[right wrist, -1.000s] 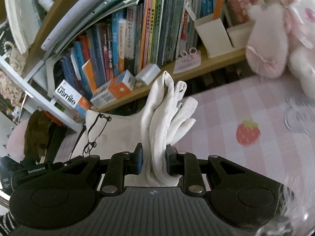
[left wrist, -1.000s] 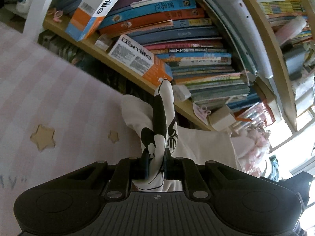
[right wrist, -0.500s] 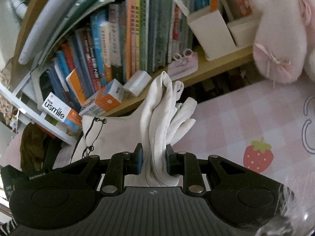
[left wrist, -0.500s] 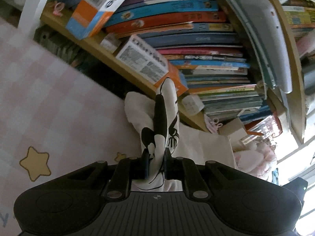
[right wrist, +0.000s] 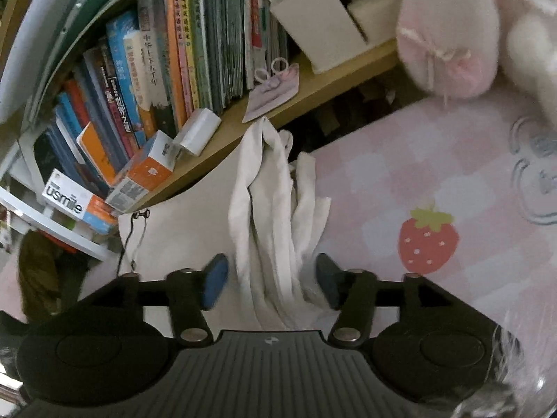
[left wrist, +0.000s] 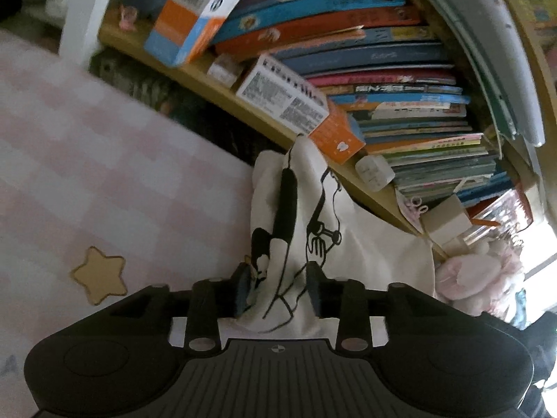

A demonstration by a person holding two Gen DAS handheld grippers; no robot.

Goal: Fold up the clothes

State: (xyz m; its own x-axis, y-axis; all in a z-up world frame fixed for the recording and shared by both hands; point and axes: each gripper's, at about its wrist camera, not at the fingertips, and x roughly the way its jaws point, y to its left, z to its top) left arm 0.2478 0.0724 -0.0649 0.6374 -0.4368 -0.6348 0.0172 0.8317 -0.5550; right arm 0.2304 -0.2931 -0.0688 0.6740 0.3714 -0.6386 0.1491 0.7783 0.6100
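Now both jaws are opening off the white garment [left wrist: 365,254], left gripper [left wrist: 278,294] and right gripper [right wrist: 271,284] letting its bunched ends drop onto the pink bedspread [right wrist: 400,181] near the bookshelf [right wrist: 313,83], which suggests this fold is being laid down.

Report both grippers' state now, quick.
Left gripper: jaws opening, white printed garment bunched between them, no longer clamped.
Right gripper: jaws opening, the garment's bunched white fabric standing loose between them.
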